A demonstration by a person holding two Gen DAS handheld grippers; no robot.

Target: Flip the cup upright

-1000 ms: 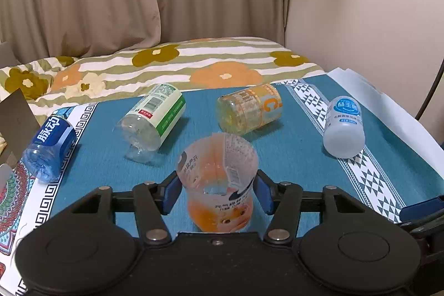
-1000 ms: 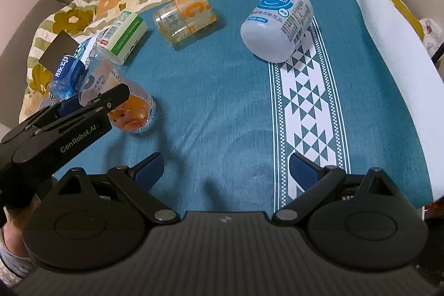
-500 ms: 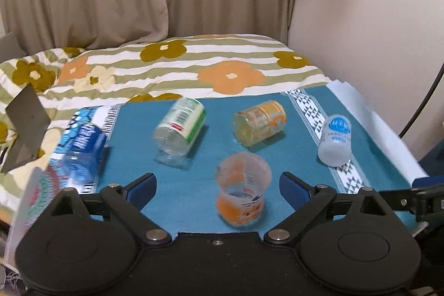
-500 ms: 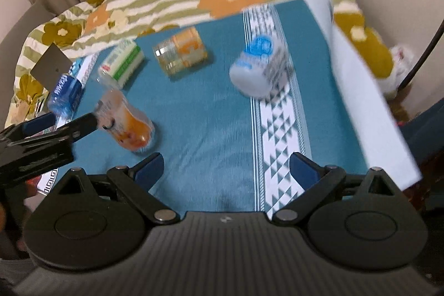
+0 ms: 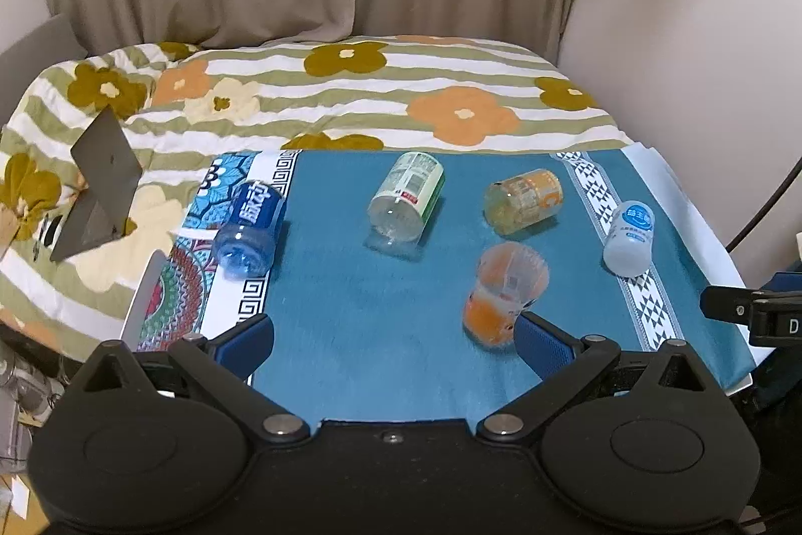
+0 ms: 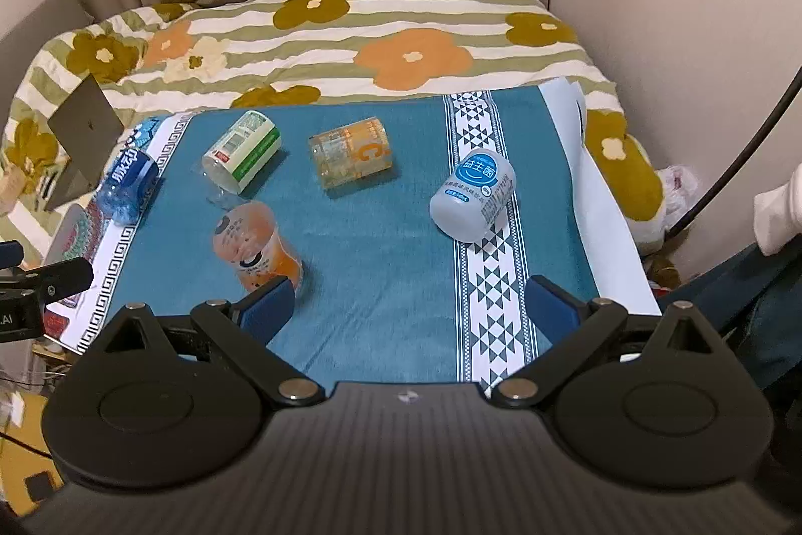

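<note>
An orange translucent cup (image 5: 504, 292) stands upright on the blue cloth (image 5: 351, 334), mouth up; it also shows in the right wrist view (image 6: 255, 246). My left gripper (image 5: 393, 342) is open and empty, pulled back from the cup, whose base sits just beyond its right fingertip (image 5: 544, 344). My right gripper (image 6: 408, 309) is open and empty over the cloth's near edge. The cup stands just beyond its left fingertip (image 6: 265, 307).
Several cut bottle cups lie on their sides: a blue one (image 5: 250, 229), a green-labelled one (image 5: 406, 201), a yellow-orange one (image 5: 524, 199) and a white one (image 5: 629, 236). A grey card (image 5: 97, 184) stands on the flowered bedding (image 5: 351, 94). A wall (image 5: 702, 33) is on the right.
My left gripper opened, let go of the orange cup and drew back and up; the cup stays standing. My right gripper also rose and pulled back.
</note>
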